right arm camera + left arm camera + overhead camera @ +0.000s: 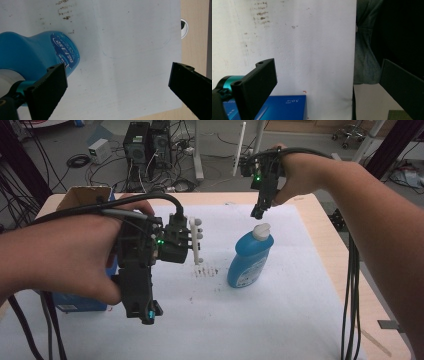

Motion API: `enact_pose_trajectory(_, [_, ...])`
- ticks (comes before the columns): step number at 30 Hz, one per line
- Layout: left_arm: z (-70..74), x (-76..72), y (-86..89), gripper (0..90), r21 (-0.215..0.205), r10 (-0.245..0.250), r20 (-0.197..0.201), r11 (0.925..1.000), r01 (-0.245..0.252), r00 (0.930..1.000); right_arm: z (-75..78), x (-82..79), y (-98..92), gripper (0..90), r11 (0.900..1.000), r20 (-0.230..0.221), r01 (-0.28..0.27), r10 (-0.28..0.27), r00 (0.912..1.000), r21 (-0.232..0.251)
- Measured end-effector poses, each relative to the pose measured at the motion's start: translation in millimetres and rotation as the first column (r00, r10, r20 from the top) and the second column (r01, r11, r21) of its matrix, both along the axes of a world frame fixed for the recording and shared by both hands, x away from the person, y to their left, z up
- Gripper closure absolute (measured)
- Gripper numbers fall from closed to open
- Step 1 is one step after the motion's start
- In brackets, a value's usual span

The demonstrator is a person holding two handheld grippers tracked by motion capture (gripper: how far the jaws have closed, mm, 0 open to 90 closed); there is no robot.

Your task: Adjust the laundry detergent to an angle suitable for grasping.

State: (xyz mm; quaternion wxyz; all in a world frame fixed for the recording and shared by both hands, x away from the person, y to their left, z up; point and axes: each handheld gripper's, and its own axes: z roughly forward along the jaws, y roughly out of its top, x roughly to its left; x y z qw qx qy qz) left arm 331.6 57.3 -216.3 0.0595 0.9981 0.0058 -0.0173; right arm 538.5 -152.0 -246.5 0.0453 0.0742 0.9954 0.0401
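On the white sheet (280,320) covering the bench (330,225) stands a blue bottle (250,257), upright, white cap up. Just above the cap hangs the right gripper (259,211), wide open and empty; the left gripper (145,312), equally wide and empty, hovers beside a blue box (287,107)

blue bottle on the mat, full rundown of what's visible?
The blue bottle looks like glossy plastic, with a white cap and a blue-and-white label. It stands upright on the white mat, near the table's middle, beside some dark smudges. The right gripper hangs just above the cap, fingers open, not touching it. Nothing else touches the bottle.
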Motion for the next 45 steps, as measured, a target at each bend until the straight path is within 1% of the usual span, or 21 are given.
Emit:
enact_pose_trajectory(5, [-0.5, 0.4, -0.3, 1.7, -0.001, 0.005, -0.001, 1.0, -0.005, 1.0, 0.4, -0.8, -0.8, 1.1, 1.0, -0.001, 0.006, -0.006, 1.0, -0.005])
enact_pose_trajectory(15, [-1.1, 1.6, -2.6, 1.7, -0.004, 0.003, -0.002, 1.0, -0.003, 1.0, 1.4, 0.6, -4.2, 1.1, 1.0, 0.006, 0.01, -0.01, 0.9999, 0.008])
enact_pose_trajectory(16, [-1.0, 2.0, -2.6, 1.7, -0.002, 0.002, -0.001, 1.0, -0.002, 1.0, 1.8, 0.7, -5.1, 1.1, 1.0, 0.007, 0.019, -0.019, 0.9998, 0.003])
enact_pose_trajectory(27, [-1.0, 2.0, -3.5, 1.7, -0.018, 0.02, 0.007, 0.9997, -0.02, 0.9998, 1.9, 0.6, -5.6, 1.1, 1.0, 0.006, 0.009, -0.009, 0.9999, 0.004])
enact_pose_trajectory(30, [-2.5, 1.9, -4.8, 1.7, -0.018, 0.032, 0.004, 0.9993, -0.032, 0.9995, 2.6, 0.6, -6.7, 1.1, 1.0, 0.009, 0.01, -0.01, 0.9999, 0.006])
enact_pose_trajectory(32, [-3.2, 3.1, -5.7, 1.7, -0.024, 0.039, 0.005, 0.9989, -0.039, 0.9992, 3.8, 0.2, -8.1, 1.1, 1.0, 0.012, 0.016, -0.016, 0.9998, 0.003])
enact_pose_trajectory(33, [-3.8, 3.7, -6.2, 1.7, -0.034, 0.053, 0.007, 0.998, -0.053, 0.9986, 3.9, 0.6, -9.3, 1.1, 1.0, 0.015, 0.01, -0.01, 0.9998, 0.007])
enact_pose_trajectory(36, [-4.6, 7.0, -8.0, 1.7, -0.061, 0.084, 0.009, 0.9947, -0.083, 0.9964, 5.2, -0.4, -13.8, 1.1, 1.0, 0.02, 0.027, -0.027, 0.9994, -0.004])
enact_pose_trajectory(37, [-4.5, 8.4, -8.9, 1.7, -0.07, 0.088, 0.01, 0.9937, -0.087, 0.9961, 5.7, -0.8, -15.9, 1.1, 0.999, 0.022, 0.032, -0.032, 0.9993, -0.006])
enact_pose_trajectory(38, [-4.5, 8.4, -8.9, 1.7, -0.07, 0.088, 0.01, 0.9937, -0.087, 0.9961, 5.7, -0.8, -15.9, 1.1, 0.999, 0.022, 0.032, -0.032, 0.9993, -0.006])
enact_pose_trajectory(41, [-5.0, 9.6, -10.9, 1.7, -0.092, 0.104, 0.015, 0.9905, -0.102, 0.9945, 8.1, -1.4, -24.1, 1.1, 0.999, 0.029, 0.046, -0.046, 0.9985, -0.004])
enact_pose_trajectory(43, [-4.8, 10.0, -12.2, 1.7, -0.104, 0.114, 0.017, 0.9883, -0.112, 0.9933, 9.4, -1.7, -33.2, 1.2, 0.998, 0.029, 0.057, -0.057, 0.998, 0.003])
enact_pose_trajectory(45, [-4.6, 11.0, -13.1, 1.7, -0.115, 0.118, 0.015, 0.9867, -0.115, 0.9929, 9.6, -2.0, -36.4, 1.2, 0.998, 0.029, 0.062, -0.062, 0.9976, 0.002])
